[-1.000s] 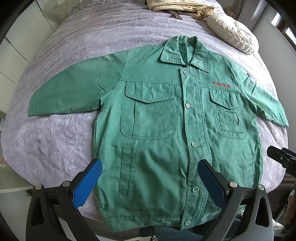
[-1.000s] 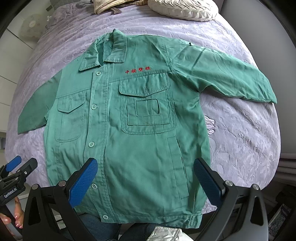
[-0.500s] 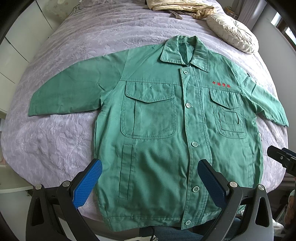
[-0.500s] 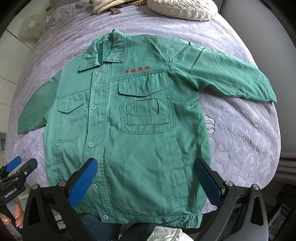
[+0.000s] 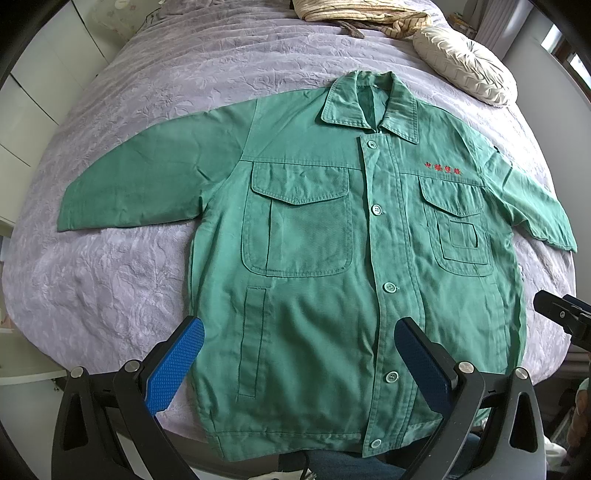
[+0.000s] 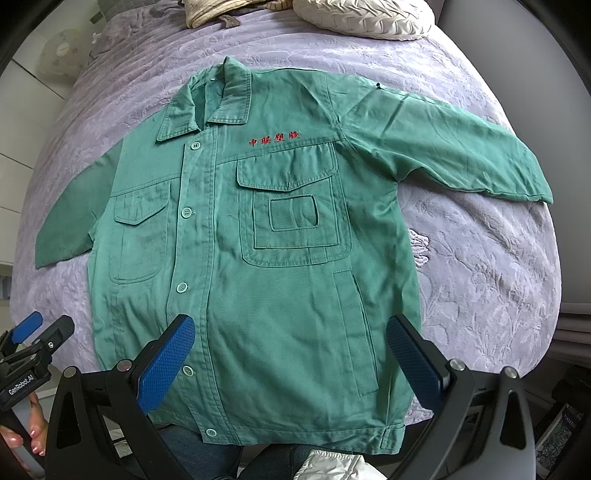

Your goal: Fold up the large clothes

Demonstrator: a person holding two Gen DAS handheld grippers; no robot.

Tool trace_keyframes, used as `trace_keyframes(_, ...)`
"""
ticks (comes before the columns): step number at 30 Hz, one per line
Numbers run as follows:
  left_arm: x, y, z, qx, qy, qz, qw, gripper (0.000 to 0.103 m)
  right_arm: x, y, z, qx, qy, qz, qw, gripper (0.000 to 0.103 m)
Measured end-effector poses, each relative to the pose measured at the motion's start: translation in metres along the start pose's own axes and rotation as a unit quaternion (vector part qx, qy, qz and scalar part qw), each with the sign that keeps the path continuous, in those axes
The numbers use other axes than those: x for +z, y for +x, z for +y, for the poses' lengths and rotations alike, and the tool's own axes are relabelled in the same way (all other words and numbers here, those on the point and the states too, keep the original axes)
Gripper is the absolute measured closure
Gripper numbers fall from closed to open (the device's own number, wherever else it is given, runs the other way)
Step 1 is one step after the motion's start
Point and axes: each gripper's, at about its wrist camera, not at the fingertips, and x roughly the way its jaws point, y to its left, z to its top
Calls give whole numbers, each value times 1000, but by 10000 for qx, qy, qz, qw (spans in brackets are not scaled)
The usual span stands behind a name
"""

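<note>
A green jacket (image 5: 332,258) lay spread flat and face up on a bed (image 5: 147,92) covered in a lilac quilt, buttoned down the front, collar toward the far end and both sleeves stretched out to the sides; red characters (image 6: 273,139) were stitched above one chest pocket. The left gripper (image 5: 299,365) hovered over the hem near the jacket's lower edge, its blue-padded fingers (image 5: 173,369) spread wide and holding nothing; the right gripper (image 6: 291,363) hung likewise over the hem, fingers (image 6: 164,365) wide apart and empty. A cream pillow (image 5: 465,66) and a striped cloth (image 5: 354,14) sat at the far end of the bed, well apart from the jacket.
</note>
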Motion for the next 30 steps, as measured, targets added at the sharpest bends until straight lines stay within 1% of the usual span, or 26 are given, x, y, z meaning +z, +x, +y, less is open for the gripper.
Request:
trace_keyframes(14, -4, 5, 2, -44, 12, 37, 10000, 0, 1, 1, -1, 11, 16, 14, 10000, 0)
trace_keyframes(18, -5, 14, 9, -97, -37, 122, 9999, 0, -1, 7, -1, 31, 87, 63, 9999, 0)
trace_keyframes(21, -3, 23, 20, -220, -155, 134, 9995, 0, 0, 14, -2, 61, 128, 90, 9999, 0)
trace_keyframes(24, 1, 35, 41, -433, -387, 96, 9983, 0, 3, 23, 5, 238, 154, 44, 9996, 0)
trace_keyframes(25, 3, 41, 53, -518, -520, 59, 9973, 0, 1, 30, 11, 478, 115, -23, 9988, 0)
trace_keyframes(26, 4, 45, 61, -565, -613, 24, 9965, 0, 2, 34, 19, 612, 85, -2, 9981, 0)
trace_keyframes(28, 9, 55, 90, -639, -896, -147, 9938, 0, 0, 43, 31, 778, 45, 67, 9969, 0)
trace_keyframes(30, 15, 63, 119, -612, -1148, -326, 9910, 0, -3, 61, 54, 1025, -49, 331, 9942, 0)
